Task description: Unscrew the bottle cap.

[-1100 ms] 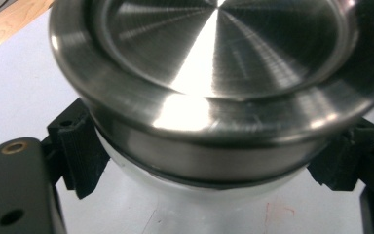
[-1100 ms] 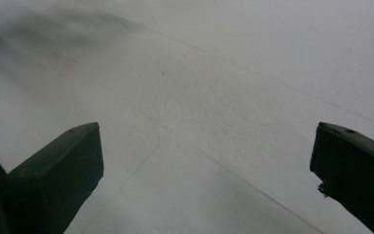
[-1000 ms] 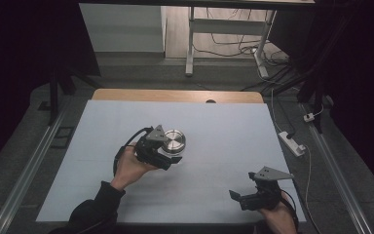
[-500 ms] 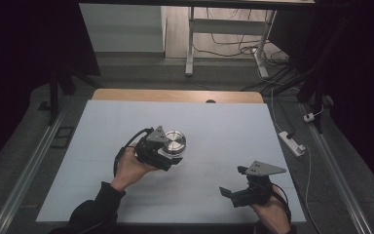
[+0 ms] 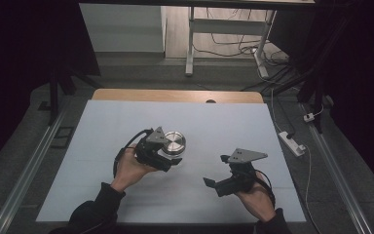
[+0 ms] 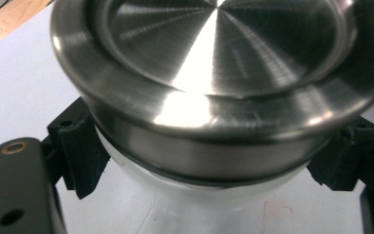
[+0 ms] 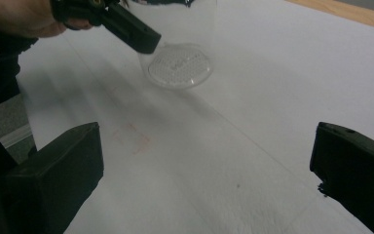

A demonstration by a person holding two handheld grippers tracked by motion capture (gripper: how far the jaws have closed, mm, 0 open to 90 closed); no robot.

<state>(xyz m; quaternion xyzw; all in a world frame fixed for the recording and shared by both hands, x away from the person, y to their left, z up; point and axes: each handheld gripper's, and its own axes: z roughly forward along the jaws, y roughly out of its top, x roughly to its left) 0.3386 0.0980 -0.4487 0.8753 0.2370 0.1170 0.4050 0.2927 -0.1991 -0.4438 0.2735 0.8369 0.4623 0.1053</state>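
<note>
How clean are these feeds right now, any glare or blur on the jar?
Left gripper view: bright glare streaks across the metal lid, whose near rim is soft, too close for focus. Right gripper view: the clear jar is faint against the white table, and the jaws are blurred. High view: dim, dark surroundings.

A clear jar (image 7: 177, 53) with a brushed silver lid (image 6: 214, 63) stands on the pale grey-white table (image 5: 224, 122).

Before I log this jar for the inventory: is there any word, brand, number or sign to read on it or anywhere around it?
None can be read.
Steel lid of the clear jar: bare brushed metal.
Jar base: an embossed dot pattern, no letters.
White table cover: faint reddish marks, too smudged to read as text.
</note>
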